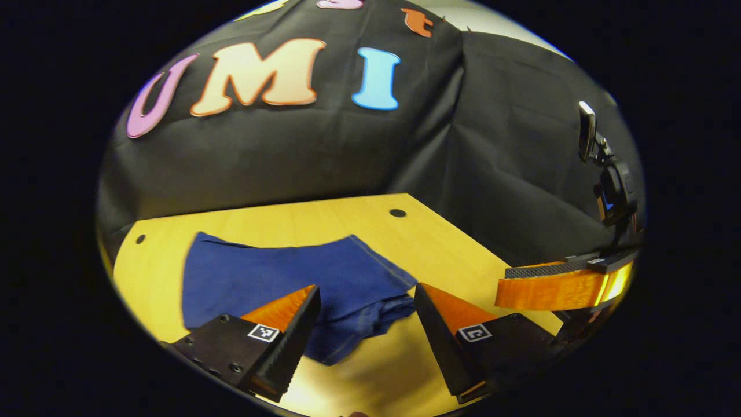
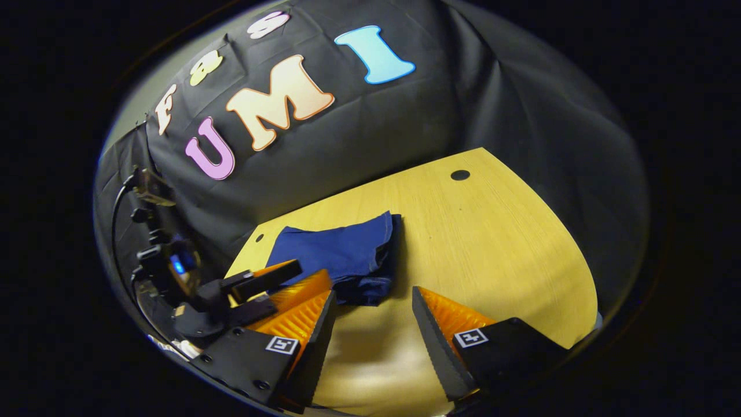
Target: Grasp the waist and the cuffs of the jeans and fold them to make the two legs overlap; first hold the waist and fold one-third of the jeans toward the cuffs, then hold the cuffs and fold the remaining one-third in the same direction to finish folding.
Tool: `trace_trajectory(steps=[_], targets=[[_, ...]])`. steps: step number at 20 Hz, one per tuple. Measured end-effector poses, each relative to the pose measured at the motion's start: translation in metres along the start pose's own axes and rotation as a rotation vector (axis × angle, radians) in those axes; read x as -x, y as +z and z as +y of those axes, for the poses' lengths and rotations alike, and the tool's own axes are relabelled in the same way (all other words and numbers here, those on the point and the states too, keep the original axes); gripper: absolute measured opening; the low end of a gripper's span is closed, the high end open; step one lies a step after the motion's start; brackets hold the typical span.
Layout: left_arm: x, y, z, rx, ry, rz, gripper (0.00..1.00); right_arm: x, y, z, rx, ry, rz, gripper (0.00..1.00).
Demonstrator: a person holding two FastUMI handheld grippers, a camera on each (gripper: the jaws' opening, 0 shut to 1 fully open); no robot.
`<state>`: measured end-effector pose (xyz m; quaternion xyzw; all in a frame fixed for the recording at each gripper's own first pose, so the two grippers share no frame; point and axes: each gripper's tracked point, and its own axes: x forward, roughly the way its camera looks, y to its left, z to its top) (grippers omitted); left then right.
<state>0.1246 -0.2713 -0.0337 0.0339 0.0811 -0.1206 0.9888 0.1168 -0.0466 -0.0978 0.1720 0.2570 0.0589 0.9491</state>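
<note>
The jeans (image 1: 289, 278) lie as a compact, layered blue bundle toward the far left part of the wooden surface (image 2: 498, 243), with stacked edges showing at the near corner in both views. Judging by that thick stack and the small footprint, the thirds appear already folded over one another, so the task looks at or close to its end; which edge is waist and which is cuff cannot be told. The bundle sits flat and unsupported, which suits a finished fold: nothing needs to hold it in shape.

The surface itself is otherwise bare pale wood with dark round holes near its far edge and left corner, and the black cloth wall closes it in behind and on the sides.

The left gripper (image 1: 366, 324) hangs above the near edge of the bundle with its jaws spread wide and nothing between them, the denim visible through the gap. The right gripper (image 2: 370, 333) is likewise spread and empty, held just off the bundle's near corner over bare wood; in the left gripper view it appears as an orange finger at the right edge.

Nothing stands between either gripper and the jeans. The two grippers are close side by side, so any further tidying risks them bumping each other.
</note>
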Motion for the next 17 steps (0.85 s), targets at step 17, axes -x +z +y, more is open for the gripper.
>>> trace_trajectory(steps=[17], targets=[[0.122, -0.008, 0.158, 0.171, 0.162, -0.035, 0.95, 0.016, 0.009, 0.104, -0.006, -0.011, -0.144, 0.94]])
